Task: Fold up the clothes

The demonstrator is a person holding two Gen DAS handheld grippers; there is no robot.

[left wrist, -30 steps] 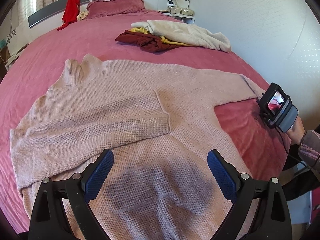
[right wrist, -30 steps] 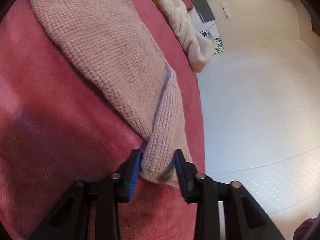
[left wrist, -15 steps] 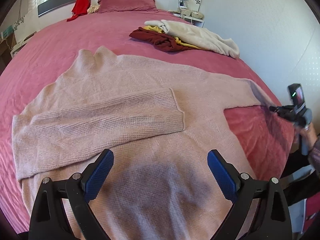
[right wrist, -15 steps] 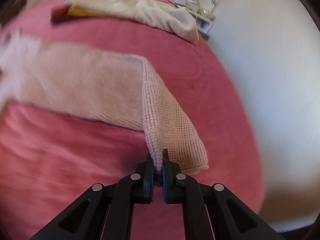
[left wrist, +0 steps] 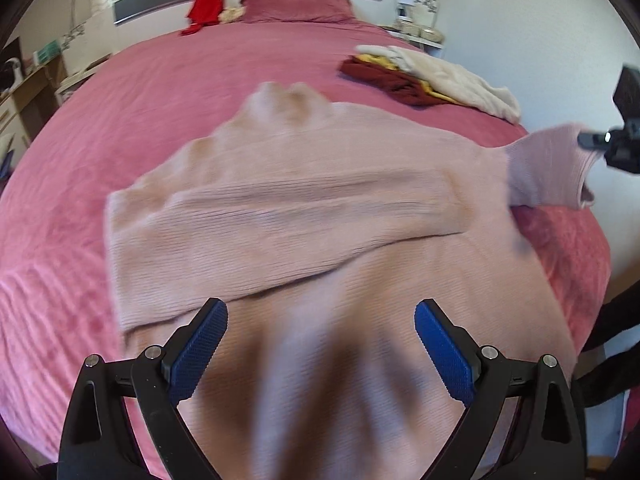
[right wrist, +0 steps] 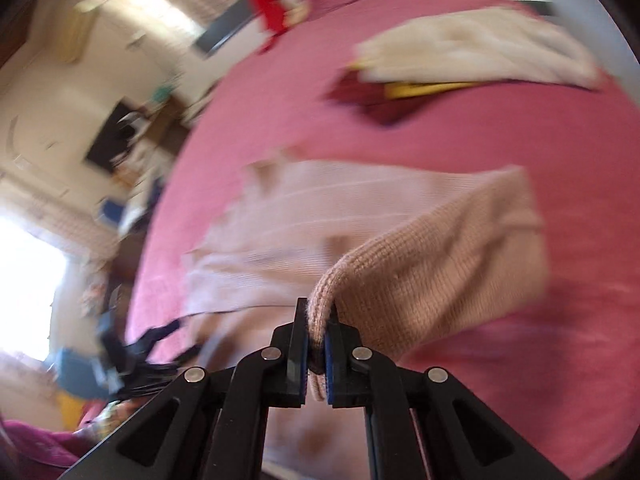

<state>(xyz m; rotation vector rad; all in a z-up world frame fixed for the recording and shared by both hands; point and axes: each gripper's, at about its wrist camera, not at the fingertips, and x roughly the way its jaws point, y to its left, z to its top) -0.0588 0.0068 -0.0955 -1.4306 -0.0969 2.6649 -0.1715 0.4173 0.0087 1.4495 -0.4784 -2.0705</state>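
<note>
A pale pink knit sweater (left wrist: 304,208) lies flat on the pink bed (left wrist: 160,92), its left sleeve folded across the chest. My left gripper (left wrist: 320,344) hangs open above the sweater's lower body, nothing between its blue pads. My right gripper (right wrist: 318,344) is shut on the cuff of the sweater's right sleeve (right wrist: 432,264), and the sleeve is lifted off the bed. The left wrist view shows that raised sleeve (left wrist: 548,168) at the right edge, pinched by the right gripper (left wrist: 592,140).
A heap of clothes, cream (left wrist: 448,76), dark red and yellow, lies at the far right of the bed. A pillow (left wrist: 296,4) and a red garment (left wrist: 206,0) sit at the headboard. A white wall runs along the right; furniture stands at the left.
My right gripper closed on the sleeve cuff, then rose and swung round, lifting the sleeve off the bed. My left gripper slid sideways over the sweater, still open.
</note>
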